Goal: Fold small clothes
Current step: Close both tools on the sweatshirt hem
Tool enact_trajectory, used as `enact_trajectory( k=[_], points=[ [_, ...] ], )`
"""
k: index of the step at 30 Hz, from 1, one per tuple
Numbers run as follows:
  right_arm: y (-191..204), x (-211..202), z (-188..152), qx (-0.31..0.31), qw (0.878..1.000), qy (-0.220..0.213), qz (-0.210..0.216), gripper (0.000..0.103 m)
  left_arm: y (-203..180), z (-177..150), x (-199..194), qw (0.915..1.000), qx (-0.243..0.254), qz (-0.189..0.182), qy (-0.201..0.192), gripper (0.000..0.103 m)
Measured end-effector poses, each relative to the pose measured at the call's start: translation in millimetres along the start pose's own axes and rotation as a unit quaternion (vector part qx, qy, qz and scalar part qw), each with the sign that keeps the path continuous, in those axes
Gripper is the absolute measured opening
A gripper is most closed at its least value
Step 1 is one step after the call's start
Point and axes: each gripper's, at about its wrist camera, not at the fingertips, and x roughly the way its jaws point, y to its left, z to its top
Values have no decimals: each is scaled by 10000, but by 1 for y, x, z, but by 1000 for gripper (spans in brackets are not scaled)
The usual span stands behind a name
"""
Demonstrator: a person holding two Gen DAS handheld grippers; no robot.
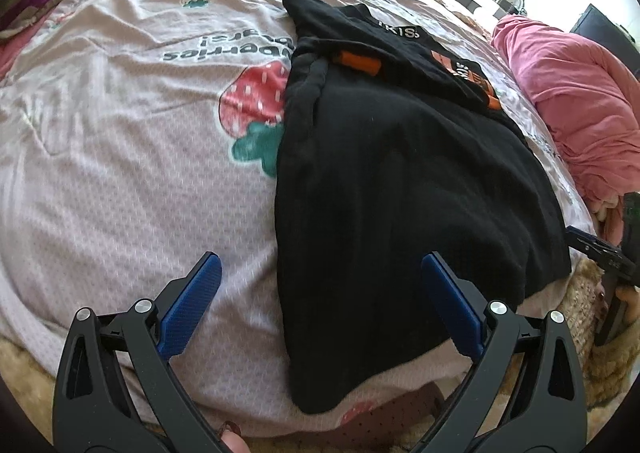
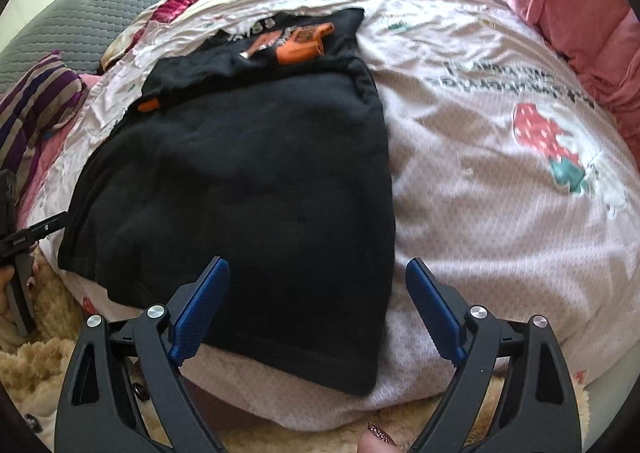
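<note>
Both tools are hanging wide open, gripping nothing: the left tool [image 1: 320, 289] and the right tool [image 2: 318, 293], ribbed blue pads spread apart. Between them the black T-shirt [image 1: 392, 181], soft matte knit with orange print at its far end, is lying folded into a long panel on the bed's near edge. Beneath it the strawberry-print sheet [image 1: 120, 157] is showing a dimpled, mesh-like weave. A crumpled pink blanket [image 1: 576, 93] is bunching at the right.

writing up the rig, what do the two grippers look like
Both match: the left gripper and right gripper have matte black, cut-out linkage arms with round silver pivot bolts, and flat blue pads with fine ribbed texture. No cables or markings visible. A dark glittery-polished fingernail shows below.
</note>
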Motion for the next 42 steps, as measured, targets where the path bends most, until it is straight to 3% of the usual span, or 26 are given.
enact_trajectory(
  k=[6, 8, 12, 17, 19, 22, 27, 29, 32, 36, 38, 42],
  points=[
    [-7, 5, -1, 57, 9991, 295, 315, 84, 3, -7, -3, 9999, -84, -118, 9, 94],
    [-12, 10, 0, 177, 9981, 435, 410, 71, 3, -8, -4, 9998, -103, -181, 22, 93],
    [-14, 9, -1, 157, 9978, 486, 424, 54, 6, -13, -7, 9991, -192, -368, 23, 92],
    [-13, 0, -6, -56, 9986, 359, 373, 17, 6, -22, -7, 9971, -325, -681, 108, 77],
    [-17, -5, -8, -22, 9986, 273, 448, 11, 7, -25, -7, 9964, -389, -747, 122, 66],
    [-20, -2, -8, 49, 9981, 356, 502, 11, 10, -26, -7, 9956, -478, -801, 128, 63],
    [-13, 5, -6, -115, 9977, 576, 352, 22, 15, -23, 1, 9943, -588, -857, 233, 63],
    [-10, 1, -6, -225, 9980, 439, 397, 10, 13, -22, 3, 9950, -539, -809, 238, 63],
    [-11, -18, -7, -235, 9975, -69, 663, 7, 11, -21, 4, 9957, -496, -750, 224, 63],
    [-24, -39, -8, 4, 9934, -638, 949, 7, 8, -16, 4, 9980, -370, -465, 210, 43],
    [-34, -47, -7, 218, 9902, -842, 1091, 6, 9, -14, 4, 9979, -390, -466, 217, 40],
    [-50, -53, -6, 537, 9842, -1052, 1320, 6, 11, -12, 3, 9975, -429, -514, 220, 22]
  ],
)
